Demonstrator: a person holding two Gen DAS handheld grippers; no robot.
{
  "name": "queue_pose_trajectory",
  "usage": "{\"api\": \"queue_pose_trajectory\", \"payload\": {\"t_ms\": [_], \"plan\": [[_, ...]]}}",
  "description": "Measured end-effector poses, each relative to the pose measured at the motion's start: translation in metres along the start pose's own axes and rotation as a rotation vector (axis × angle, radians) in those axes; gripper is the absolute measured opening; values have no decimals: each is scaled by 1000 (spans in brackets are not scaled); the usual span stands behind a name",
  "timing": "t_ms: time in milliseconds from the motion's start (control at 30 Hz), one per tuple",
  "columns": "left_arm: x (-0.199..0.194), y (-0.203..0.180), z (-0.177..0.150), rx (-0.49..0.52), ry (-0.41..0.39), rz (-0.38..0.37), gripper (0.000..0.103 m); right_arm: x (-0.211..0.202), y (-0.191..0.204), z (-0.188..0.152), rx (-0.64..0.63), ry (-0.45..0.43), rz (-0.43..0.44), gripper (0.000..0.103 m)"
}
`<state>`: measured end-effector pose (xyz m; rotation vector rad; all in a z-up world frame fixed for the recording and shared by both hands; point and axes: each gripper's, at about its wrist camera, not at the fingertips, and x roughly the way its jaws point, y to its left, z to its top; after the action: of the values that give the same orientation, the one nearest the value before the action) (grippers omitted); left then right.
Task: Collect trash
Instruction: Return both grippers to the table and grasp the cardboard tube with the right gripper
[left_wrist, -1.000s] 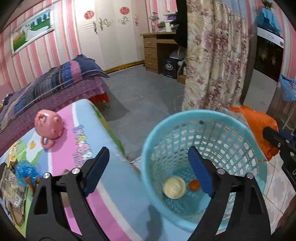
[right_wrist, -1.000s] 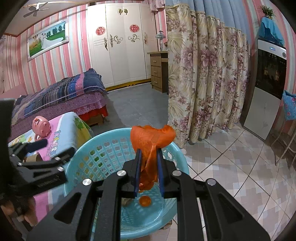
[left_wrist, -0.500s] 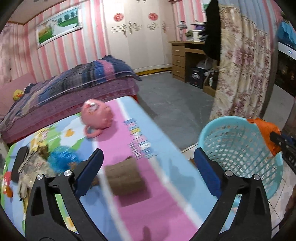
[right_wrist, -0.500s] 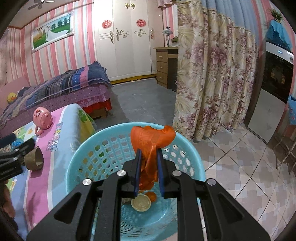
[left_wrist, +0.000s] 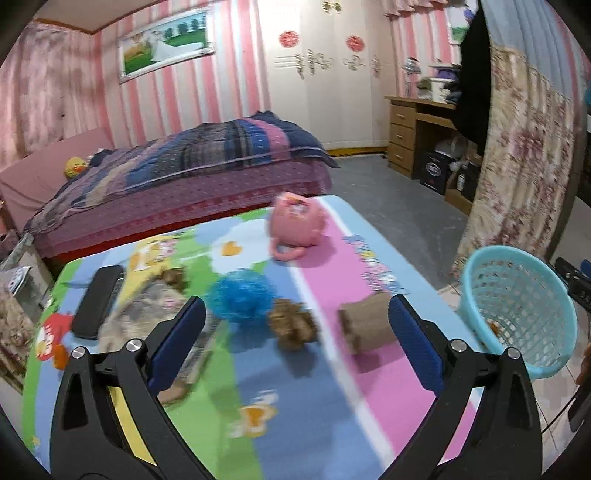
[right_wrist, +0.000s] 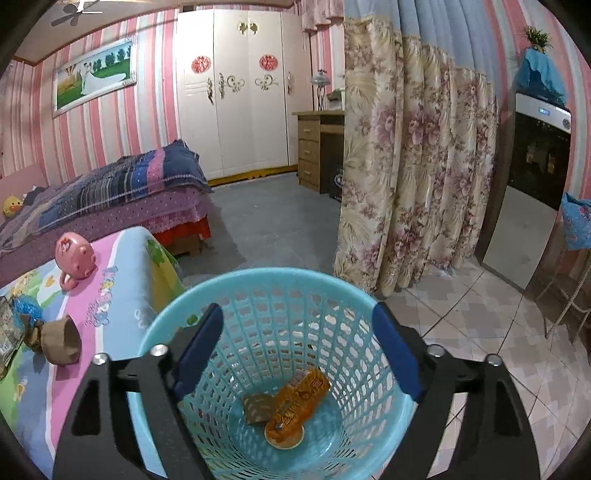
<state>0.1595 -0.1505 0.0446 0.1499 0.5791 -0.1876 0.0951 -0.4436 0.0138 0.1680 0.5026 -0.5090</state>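
My right gripper (right_wrist: 297, 310) hangs over the turquoise basket (right_wrist: 258, 280). Its jaws are opening with nothing between them. An orange wrapper (right_wrist: 299, 398) lies at the basket's bottom beside a tan lid (right_wrist: 258, 406). My left gripper (left_wrist: 295, 306) is over the cartoon-print table (left_wrist: 314, 424), its jaws opening and empty. Ahead of it lie a blue crumpled bag (left_wrist: 240, 295), a brown crumpled scrap (left_wrist: 291, 325) and a brown paper cup (left_wrist: 365, 325) on its side. The basket (left_wrist: 517, 258) stands off the table's right edge.
A pink pig-shaped mug (left_wrist: 295, 221) sits at the table's far side. A black remote (left_wrist: 98, 299) and a flat printed wrapper (left_wrist: 147, 306) lie at the left. Beyond are a bed (left_wrist: 203, 162), a floral curtain (right_wrist: 413, 166) and a wooden desk (left_wrist: 413, 129).
My right gripper opened and the orange wrapper dropped into the basket. My left gripper swung left from above the basket to over the table.
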Motion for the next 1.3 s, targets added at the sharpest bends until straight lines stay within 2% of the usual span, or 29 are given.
{"api": "queue_pose_trajectory", "payload": {"t_ms": [133, 333, 500, 700, 900, 1033, 1200, 1300], "plan": [[-10, 33, -6, -40, -7, 52, 97, -8, 10, 7, -20, -19, 40, 90], [-12, 81, -23, -101, 12, 128, 97, -17, 44, 8, -89, 1, 130, 90], [-9, 117, -35, -147, 19, 176, 97, -31, 86, 7, -143, -5, 219, 90], [1, 153, -51, -124, 39, 229, 97, -42, 144, -7, -229, 12, 300, 90], [18, 187, -68, -218, 106, 170, 97, -41, 191, -19, -262, 23, 345, 90], [29, 191, -74, -207, 126, 200, 97, -35, 208, -24, -278, 40, 355, 90], [39, 193, -75, -251, 144, 161, 97, -20, 220, -28, -312, 59, 343, 90], [46, 184, -72, -230, 148, 159, 97, -8, 221, -32, -297, 103, 355, 90]]}}
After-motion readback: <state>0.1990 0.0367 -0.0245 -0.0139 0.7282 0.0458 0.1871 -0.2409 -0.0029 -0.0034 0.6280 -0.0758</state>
